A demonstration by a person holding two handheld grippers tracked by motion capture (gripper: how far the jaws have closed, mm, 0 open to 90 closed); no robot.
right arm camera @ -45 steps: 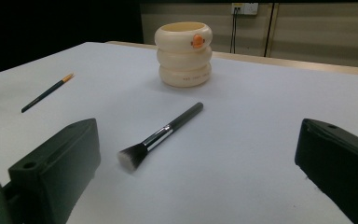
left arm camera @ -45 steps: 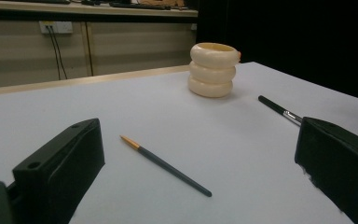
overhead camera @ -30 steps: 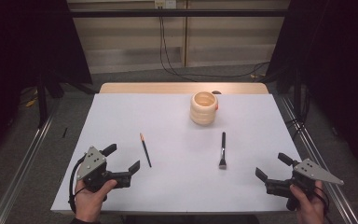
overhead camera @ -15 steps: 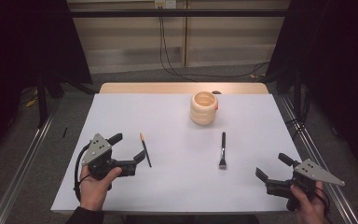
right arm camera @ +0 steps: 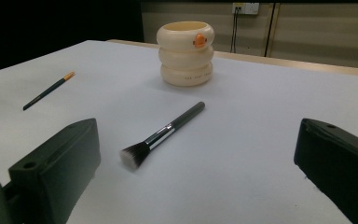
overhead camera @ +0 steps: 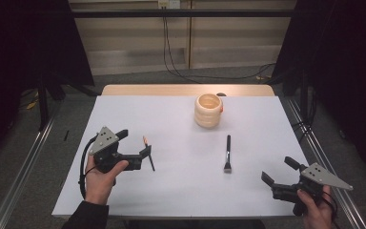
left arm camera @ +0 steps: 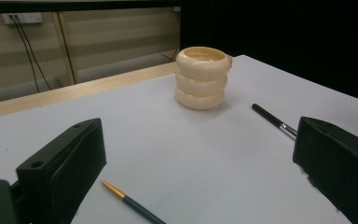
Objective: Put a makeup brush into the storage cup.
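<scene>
I have the left gripper [overhead camera: 136, 145] right at the pencil [overhead camera: 148, 154], jaws spread wide and empty. From above, the pencil lies on the white tabletop [overhead camera: 171, 191] with its gold end pointing away from me and its dark shaft running back toward me, leaning slightly to the right. One jaw tip sits just beside the shaft, the other farther up and to the left, so the pencil is at the rim of the opening, not yet squarely between the jaws.

In the left gripper view the pencil [left arm camera: 130, 203] crosses low between my two jaws, gold end toward the left jaw, the shaft slanting down and right out of the picture. I judge the jaws need to straddle that long axis crosswise before closing; as it stands the shaft runs at a slant to the gap.

The right gripper [overhead camera: 279, 179] rests near the front right corner, jaws open on nothing, well apart from the pencil. The brush [overhead camera: 228, 153] is its nearer thing. The cream holder [overhead camera: 208, 110] stands farther back.
</scene>
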